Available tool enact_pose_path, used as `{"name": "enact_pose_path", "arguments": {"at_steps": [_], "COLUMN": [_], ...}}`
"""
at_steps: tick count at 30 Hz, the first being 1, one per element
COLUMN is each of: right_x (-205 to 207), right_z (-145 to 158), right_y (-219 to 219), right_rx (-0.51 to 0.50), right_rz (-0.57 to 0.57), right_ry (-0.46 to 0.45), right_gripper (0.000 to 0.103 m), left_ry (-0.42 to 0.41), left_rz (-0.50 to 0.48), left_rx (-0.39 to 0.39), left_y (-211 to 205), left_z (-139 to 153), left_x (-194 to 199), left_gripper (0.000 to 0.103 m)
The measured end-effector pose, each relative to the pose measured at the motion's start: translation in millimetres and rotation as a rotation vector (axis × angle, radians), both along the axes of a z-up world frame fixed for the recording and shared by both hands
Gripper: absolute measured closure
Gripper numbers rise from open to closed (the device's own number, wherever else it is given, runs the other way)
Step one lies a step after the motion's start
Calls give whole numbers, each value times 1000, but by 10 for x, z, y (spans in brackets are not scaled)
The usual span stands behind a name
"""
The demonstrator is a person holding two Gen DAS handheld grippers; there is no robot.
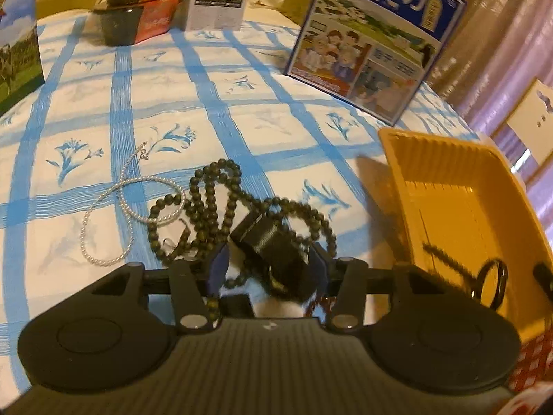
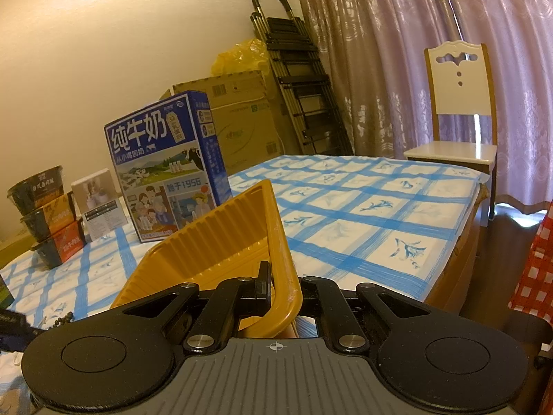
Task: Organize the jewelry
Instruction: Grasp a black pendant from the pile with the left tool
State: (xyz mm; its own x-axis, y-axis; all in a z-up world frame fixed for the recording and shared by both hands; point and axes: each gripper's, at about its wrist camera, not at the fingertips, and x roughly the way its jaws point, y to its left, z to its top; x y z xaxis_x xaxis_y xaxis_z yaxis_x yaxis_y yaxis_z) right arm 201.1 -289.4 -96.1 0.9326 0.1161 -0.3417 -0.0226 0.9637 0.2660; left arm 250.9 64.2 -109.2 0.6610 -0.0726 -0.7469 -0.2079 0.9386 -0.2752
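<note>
clearly the dark bead necklace was limp and tangled on the counter, best pinched at a bunched loop. left gripper hung released over it; right gripper clenched the yellow tray rim.

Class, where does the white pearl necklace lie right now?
In the left wrist view, the pearl necklace lies on the blue-checked tablecloth, left of centre, its loop overlapping the dark bead necklace to its right.
</note>
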Motion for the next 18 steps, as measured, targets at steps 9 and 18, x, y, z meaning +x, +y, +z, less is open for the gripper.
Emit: {"name": "enact_pose_path", "arguments": {"at_steps": [9, 18], "right_x": [1, 1], "right_z": [-2, 1], "right_y": [-6, 4], "right_rx": [1, -1], "right_rz": [0, 0], "right_ry": [1, 1], "right_gripper": [97, 97], "left_ry": [13, -11], "left_rz": [23, -81], "left_rx": [40, 87], "left_y": [-26, -114], "left_z": [-20, 41], "left_x": [217, 183], "left_gripper": [67, 85]}}
